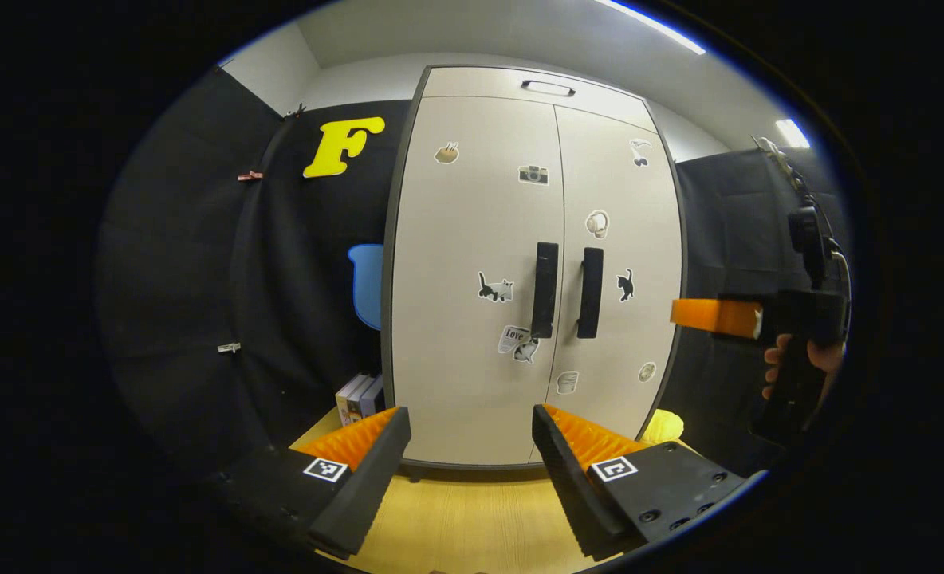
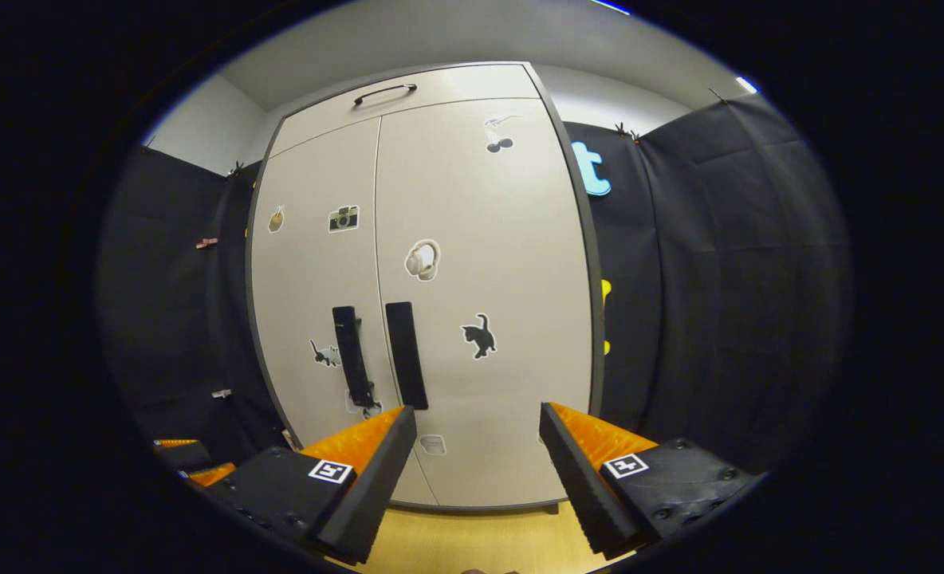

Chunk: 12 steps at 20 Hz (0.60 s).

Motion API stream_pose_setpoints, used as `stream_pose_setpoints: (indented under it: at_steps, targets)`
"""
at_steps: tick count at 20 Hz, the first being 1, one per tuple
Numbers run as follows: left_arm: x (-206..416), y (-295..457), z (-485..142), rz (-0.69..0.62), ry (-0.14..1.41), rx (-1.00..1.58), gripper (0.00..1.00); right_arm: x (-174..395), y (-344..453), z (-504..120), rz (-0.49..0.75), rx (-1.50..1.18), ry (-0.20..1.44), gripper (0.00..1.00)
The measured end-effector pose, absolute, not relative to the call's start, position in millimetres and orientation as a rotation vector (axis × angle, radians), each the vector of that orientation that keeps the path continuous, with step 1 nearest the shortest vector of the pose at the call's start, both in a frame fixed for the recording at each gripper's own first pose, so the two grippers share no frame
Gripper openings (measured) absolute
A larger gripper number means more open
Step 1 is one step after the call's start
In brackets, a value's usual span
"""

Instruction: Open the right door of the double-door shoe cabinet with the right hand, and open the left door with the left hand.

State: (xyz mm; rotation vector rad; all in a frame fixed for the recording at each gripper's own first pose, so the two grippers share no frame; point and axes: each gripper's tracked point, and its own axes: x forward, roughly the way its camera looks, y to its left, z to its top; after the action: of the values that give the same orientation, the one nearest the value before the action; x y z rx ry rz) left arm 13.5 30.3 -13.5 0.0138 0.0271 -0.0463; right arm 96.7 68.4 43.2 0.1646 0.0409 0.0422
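Double-door shoe cabinet (image 1: 472, 263), standing upright on a wooden tabletop (image 1: 472, 518) against the black booth wall, both doors closed. The left door (image 1: 476, 239) and right door (image 1: 619, 239) meet at the centre, where the left handle (image 1: 544, 289) and right handle (image 1: 590, 292) are mounted side by side. The left hand-held gripper (image 1: 470, 470) is seen spread wide and empty, short of the cabinet. The right hand-held gripper (image 2: 477, 470) is likewise spread wide, holding nothing, facing the right door.
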Motion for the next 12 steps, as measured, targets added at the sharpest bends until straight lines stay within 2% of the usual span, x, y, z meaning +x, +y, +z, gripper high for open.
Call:
stream_pose_setpoints:
  at_steps: [12]
  targets:
    - [-2, 81, -36, 0.084, 0.079, -0.037, 0.95, 185, 112, 68, 0.066, 0.143, 0.035, 0.98]
